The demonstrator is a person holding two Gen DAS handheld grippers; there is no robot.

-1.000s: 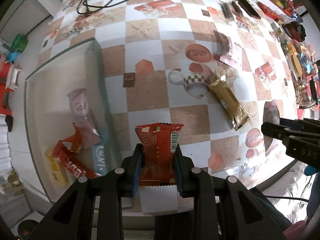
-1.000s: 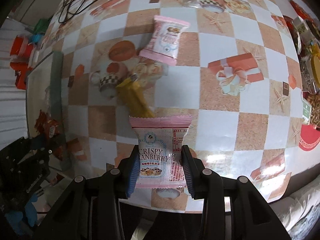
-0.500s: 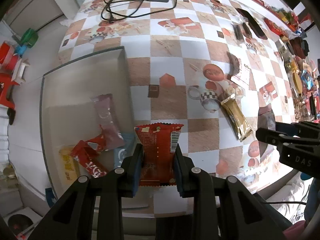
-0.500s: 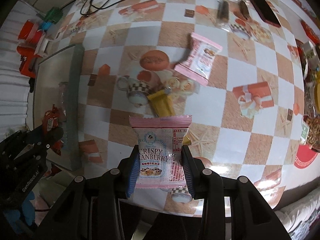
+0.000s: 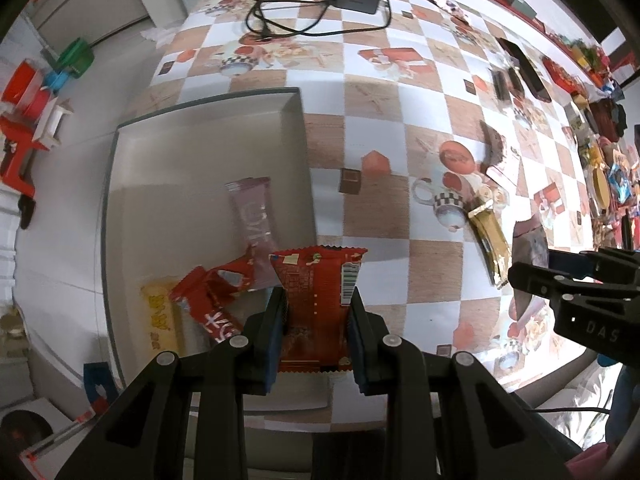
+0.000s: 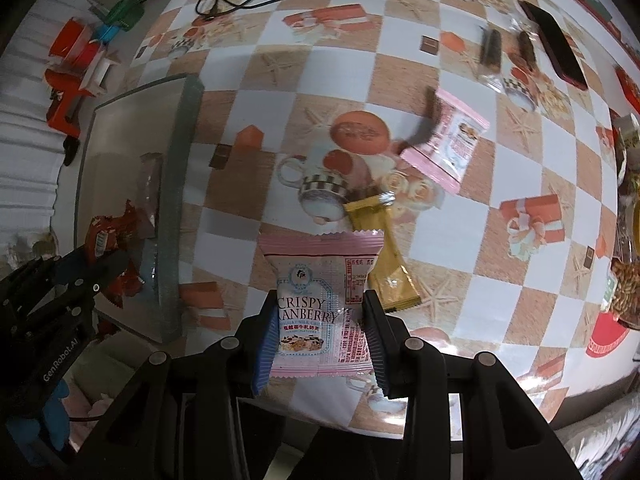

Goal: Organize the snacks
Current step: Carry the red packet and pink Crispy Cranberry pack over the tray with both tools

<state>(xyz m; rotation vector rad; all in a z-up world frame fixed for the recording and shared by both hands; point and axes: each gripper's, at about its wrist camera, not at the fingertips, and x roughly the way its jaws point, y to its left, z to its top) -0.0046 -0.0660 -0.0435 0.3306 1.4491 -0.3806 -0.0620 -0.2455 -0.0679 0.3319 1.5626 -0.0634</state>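
My left gripper (image 5: 316, 304) is shut on a red snack packet (image 5: 316, 280) and holds it above the right wall of the grey tray (image 5: 200, 140). The tray holds a pink bar (image 5: 254, 216), a red wrapper (image 5: 212, 304) and a yellow snack (image 5: 158, 316). My right gripper (image 6: 320, 320) is shut on a pink Crispy Cranberry packet (image 6: 320, 284), held above the table right of the tray (image 6: 176, 200). A gold bar (image 6: 384, 260) and a second pink packet (image 6: 450, 144) lie on the checkered tablecloth beyond it.
A black charger and cable (image 5: 352, 0) lie at the table's far side. Two dark stick snacks (image 6: 492, 48) and a phone (image 6: 556, 40) lie far right. More packets (image 5: 608, 168) crowd the right edge. Red and green toys (image 5: 24, 120) lie on the floor at left.
Both grippers have risen and drawn back, so more of the table shows. The left gripper, still holding the red packet, has shifted left over the tray's right wall.
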